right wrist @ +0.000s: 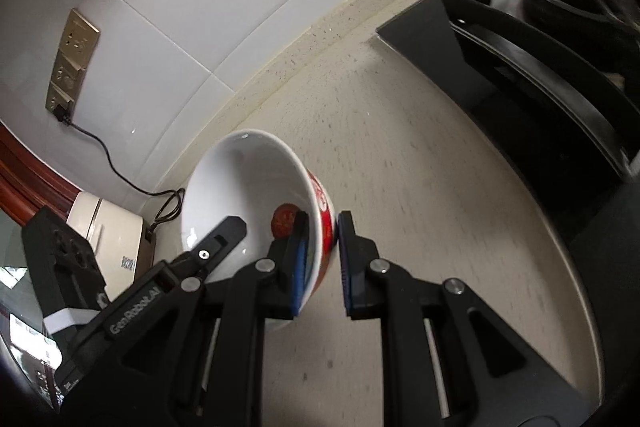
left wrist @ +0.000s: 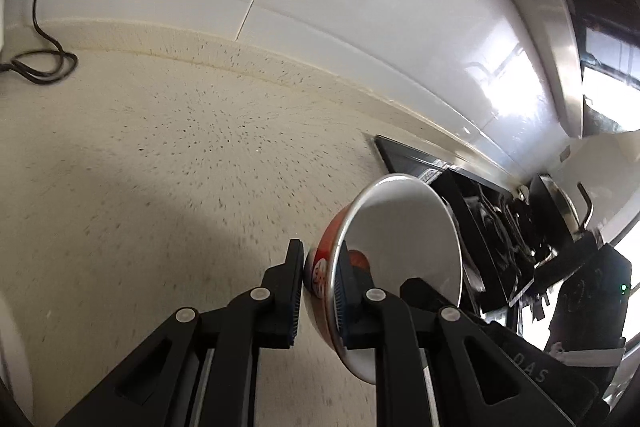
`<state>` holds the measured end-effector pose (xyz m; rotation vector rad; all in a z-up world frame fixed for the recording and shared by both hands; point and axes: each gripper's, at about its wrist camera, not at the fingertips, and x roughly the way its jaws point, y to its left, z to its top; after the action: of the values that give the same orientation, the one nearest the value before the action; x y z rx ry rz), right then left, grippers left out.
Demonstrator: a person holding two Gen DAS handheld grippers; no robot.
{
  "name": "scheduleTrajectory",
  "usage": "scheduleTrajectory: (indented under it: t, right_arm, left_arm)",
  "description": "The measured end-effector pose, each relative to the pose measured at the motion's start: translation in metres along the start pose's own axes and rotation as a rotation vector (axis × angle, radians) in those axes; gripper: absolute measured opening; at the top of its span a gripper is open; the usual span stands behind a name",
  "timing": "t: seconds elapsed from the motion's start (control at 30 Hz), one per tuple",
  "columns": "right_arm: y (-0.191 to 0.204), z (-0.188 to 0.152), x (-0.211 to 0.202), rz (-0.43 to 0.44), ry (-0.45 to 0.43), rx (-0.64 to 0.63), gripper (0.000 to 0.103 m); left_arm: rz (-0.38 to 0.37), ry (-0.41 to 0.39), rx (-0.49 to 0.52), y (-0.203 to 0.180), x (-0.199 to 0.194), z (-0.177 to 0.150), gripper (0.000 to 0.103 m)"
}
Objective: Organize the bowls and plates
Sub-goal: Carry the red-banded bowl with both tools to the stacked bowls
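A white bowl with a red patterned outside (left wrist: 404,239) is held tilted above the speckled countertop (left wrist: 160,155). My left gripper (left wrist: 318,287) is shut on its rim, one finger outside, one inside. The same bowl shows in the right wrist view (right wrist: 248,195) with a red mark at its bottom. My right gripper (right wrist: 322,259) straddles the opposite rim, one finger inside, one outside; the outer pad (right wrist: 346,263) stands just off the wall. The left gripper's body (right wrist: 160,291) shows at lower left.
A black gas stove (right wrist: 540,75) with pan supports lies to the right on the counter. White tiled wall (left wrist: 320,7) runs behind. A black cable (left wrist: 44,63), a wall socket strip (right wrist: 72,63) and a cream appliance (right wrist: 112,239) lie to the left.
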<state>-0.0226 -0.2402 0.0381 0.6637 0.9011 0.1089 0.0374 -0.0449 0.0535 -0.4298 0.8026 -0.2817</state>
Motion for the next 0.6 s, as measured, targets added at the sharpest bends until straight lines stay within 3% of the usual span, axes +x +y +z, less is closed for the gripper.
scheduleTrajectory:
  t: [0.13,0.33,0.6]
  right_arm:
    - [-0.006,-0.021,-0.017,-0.002,0.005,0.020,0.018]
    - [-0.010,-0.039,-0.042,0.003,-0.009,0.047,0.018]
    - [-0.002,-0.060,-0.057,0.004,-0.019,0.038,0.018]
  left_arm:
    - [0.032,-0.015,0.040,-0.010,-0.019,-0.023,0.015]
    - [0.008,0.039,0.011,-0.002,-0.025,-0.048,0.015]
    - [-0.004,0.027,0.008,0.003,-0.051,-0.062,0.015]
